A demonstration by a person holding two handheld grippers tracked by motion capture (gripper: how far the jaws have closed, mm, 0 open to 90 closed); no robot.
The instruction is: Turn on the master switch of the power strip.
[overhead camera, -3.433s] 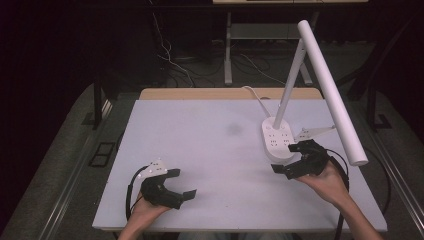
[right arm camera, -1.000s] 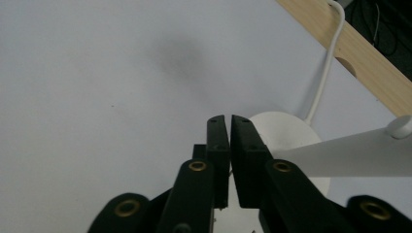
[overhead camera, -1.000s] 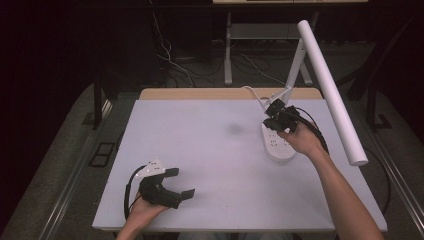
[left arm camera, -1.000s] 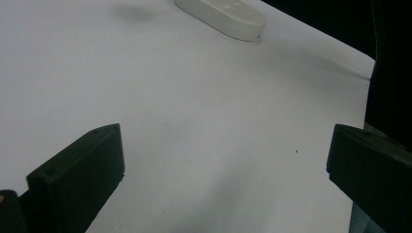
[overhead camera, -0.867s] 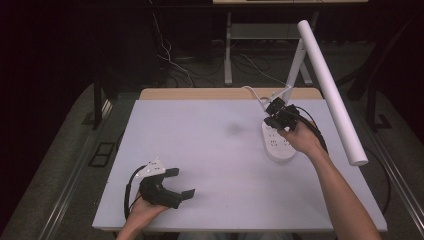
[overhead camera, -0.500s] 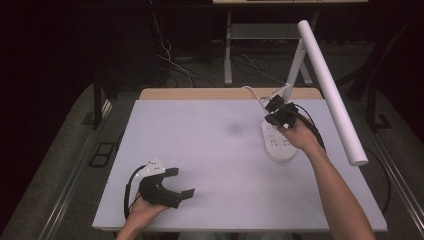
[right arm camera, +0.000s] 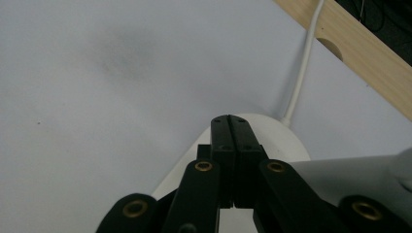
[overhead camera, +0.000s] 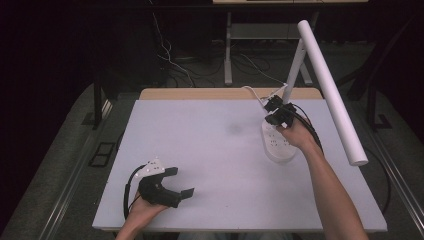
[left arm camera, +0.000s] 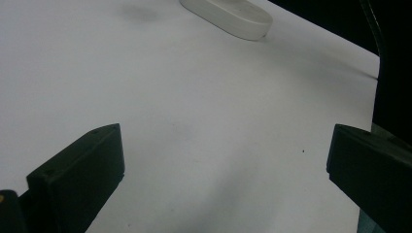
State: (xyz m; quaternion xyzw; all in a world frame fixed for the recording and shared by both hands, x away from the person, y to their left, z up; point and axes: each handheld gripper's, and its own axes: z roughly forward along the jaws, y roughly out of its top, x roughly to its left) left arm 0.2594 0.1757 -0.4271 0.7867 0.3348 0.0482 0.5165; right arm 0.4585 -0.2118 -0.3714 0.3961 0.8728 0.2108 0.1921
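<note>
Right gripper [right arm camera: 232,127], fingers pressed together holding nothing, rests on the far end of the white oval lamp base [overhead camera: 278,142] at right centre of the white tabletop [overhead camera: 215,150], likely pressing its switch, lamp unlit; left gripper [overhead camera: 172,189] idle, fingers spread wide

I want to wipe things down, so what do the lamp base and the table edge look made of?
The lamp base looks like smooth white plastic: matte, rounded, moulded. The table edge seems light wood or laminate, tan with faint grain, though the look leaves that open.
</note>
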